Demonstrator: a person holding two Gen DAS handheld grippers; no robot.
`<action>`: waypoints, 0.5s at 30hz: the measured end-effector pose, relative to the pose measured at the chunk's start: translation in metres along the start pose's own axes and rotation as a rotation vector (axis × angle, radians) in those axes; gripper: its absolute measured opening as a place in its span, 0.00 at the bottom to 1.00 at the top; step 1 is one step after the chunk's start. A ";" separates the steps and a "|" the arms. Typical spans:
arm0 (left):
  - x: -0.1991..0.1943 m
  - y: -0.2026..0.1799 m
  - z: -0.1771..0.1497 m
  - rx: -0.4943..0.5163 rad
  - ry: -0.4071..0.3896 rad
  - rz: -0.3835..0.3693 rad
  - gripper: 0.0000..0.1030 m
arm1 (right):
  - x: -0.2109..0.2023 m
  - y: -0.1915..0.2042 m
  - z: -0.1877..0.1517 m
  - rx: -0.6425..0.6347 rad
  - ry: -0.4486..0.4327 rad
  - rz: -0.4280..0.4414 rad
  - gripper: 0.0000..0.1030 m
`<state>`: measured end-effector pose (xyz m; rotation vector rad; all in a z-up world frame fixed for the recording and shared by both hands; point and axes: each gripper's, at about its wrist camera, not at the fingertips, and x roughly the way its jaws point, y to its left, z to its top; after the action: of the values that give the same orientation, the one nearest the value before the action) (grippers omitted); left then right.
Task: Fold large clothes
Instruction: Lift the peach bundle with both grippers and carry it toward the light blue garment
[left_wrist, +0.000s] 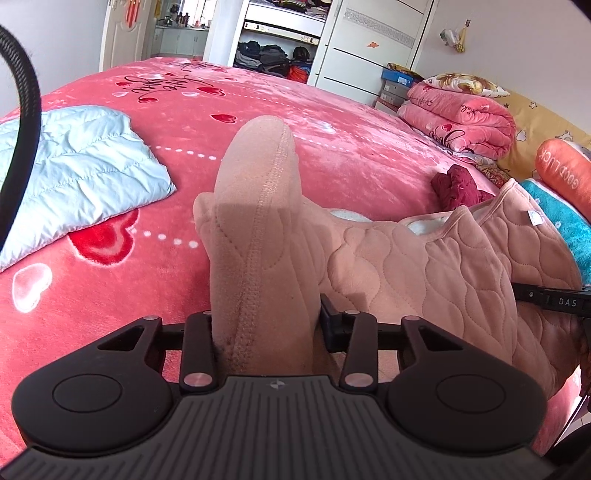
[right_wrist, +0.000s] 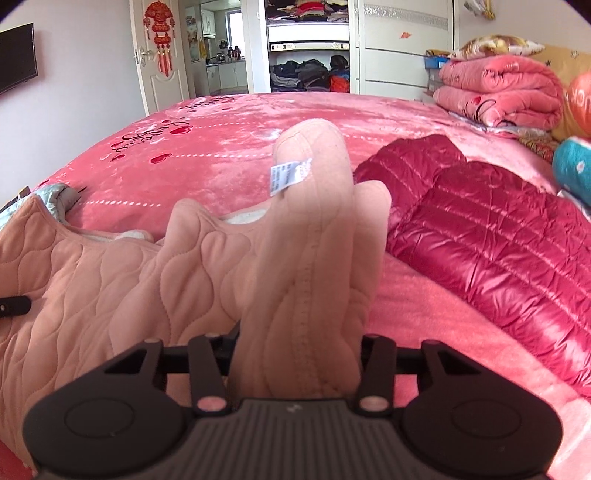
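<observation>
Pink heart-print bed (left_wrist: 332, 155) underneath, and both tongs are clamped tight: left tongs (left_wrist: 264, 332) and right tongs (right_wrist: 299, 354) each pinch an edge of the peach quilted garment (left_wrist: 424, 266), stretched between them, probably squaring it for a fold.

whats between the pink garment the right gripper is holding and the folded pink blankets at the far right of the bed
In the right wrist view, a dark red puffer jacket lies spread on the bedspread between the pink quilted garment and the folded blankets.

Bare bedspread (right_wrist: 229, 155) ahead; red jacket (right_wrist: 498, 236) rightward.
</observation>
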<state>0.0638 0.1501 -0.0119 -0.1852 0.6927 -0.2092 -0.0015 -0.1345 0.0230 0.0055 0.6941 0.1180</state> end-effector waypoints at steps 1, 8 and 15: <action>-0.003 0.004 -0.001 -0.002 -0.004 -0.003 0.47 | -0.002 0.002 0.000 -0.011 -0.007 -0.005 0.44; -0.012 0.010 -0.004 -0.001 -0.034 -0.004 0.46 | -0.014 0.011 0.003 -0.051 -0.055 -0.021 0.41; -0.025 0.020 -0.005 -0.028 -0.090 0.023 0.45 | -0.026 0.028 0.014 -0.111 -0.112 -0.018 0.39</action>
<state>0.0444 0.1748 -0.0047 -0.2120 0.6080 -0.1679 -0.0154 -0.1088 0.0514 -0.0997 0.5747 0.1379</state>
